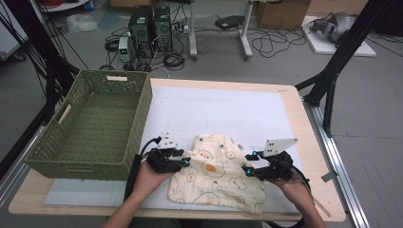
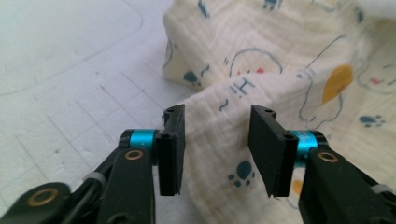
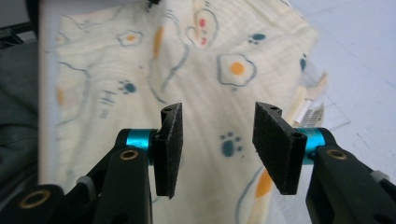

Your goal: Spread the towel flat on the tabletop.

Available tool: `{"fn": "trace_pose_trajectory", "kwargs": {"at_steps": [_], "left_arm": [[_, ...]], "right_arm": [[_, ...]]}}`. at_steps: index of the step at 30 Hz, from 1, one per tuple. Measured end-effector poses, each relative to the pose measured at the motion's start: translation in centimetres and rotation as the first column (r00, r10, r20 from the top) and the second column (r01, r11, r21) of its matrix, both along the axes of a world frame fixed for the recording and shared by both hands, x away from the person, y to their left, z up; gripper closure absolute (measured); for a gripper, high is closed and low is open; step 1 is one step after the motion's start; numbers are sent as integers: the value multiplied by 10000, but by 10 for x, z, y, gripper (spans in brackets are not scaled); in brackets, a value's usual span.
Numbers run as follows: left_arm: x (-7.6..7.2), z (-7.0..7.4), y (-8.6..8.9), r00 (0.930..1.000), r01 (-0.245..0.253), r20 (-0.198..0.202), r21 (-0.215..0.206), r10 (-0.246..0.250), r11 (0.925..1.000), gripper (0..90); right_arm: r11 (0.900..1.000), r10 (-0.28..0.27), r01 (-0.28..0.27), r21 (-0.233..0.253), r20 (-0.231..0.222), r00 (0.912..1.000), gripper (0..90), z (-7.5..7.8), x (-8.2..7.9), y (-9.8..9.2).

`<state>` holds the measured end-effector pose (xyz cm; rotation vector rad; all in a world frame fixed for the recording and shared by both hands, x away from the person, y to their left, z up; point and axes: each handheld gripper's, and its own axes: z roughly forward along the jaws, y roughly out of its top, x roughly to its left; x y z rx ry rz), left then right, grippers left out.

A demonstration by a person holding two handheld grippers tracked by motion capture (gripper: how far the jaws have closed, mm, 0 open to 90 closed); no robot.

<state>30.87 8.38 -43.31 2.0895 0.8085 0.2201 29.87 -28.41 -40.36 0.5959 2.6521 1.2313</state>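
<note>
A cream cloth (image 1: 216, 173) printed with eggs, paw prints and outlined animals lies rumpled on the white mat near the table's front edge. My left gripper (image 1: 186, 163) is at the cloth's left edge, open, and a raised fold of the cloth (image 2: 219, 116) sits between its jaws without being pinched. My right gripper (image 1: 245, 170) hovers over the cloth's right side, open, with flat cloth (image 3: 219, 93) below its jaws. In the right gripper view a small label (image 3: 310, 100) shows at the cloth's edge.
A green woven basket (image 1: 138, 118) stands at the table's left, close to my left hand. The white mat (image 1: 228, 109) stretches behind the cloth. Beyond the table are black frame legs, computer boxes (image 1: 151, 23) and cables on the floor.
</note>
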Motion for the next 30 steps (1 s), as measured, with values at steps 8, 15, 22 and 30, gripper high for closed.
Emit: {"fn": "trace_pose_trajectory", "kwargs": {"at_steps": [8, 15, 22, 30], "left_arm": [[-6, 3, 6, 9997, 240, 29, 94, -240, 9997, 884], [-28, 13, 19, 9995, 172, 251, -247, -165, 9995, 886], [-59, 23, 31, 9981, 522, 332, -325, -511, 9981, 886], [-58, 23, 37, 9985, 515, 222, -669, -501, 9964, 778]], "right_arm": [[9992, -48, 20, -410, -679, 9977, 710, -18, 22, 7], [9984, 429, -441, -341, -362, 9984, 851, -10, 12, 11], [9944, 963, -971, -420, -192, 9952, 857, -5, -12, 18], [9908, 1273, -1292, -391, -480, 9907, 706, -10, -18, 26]]}}
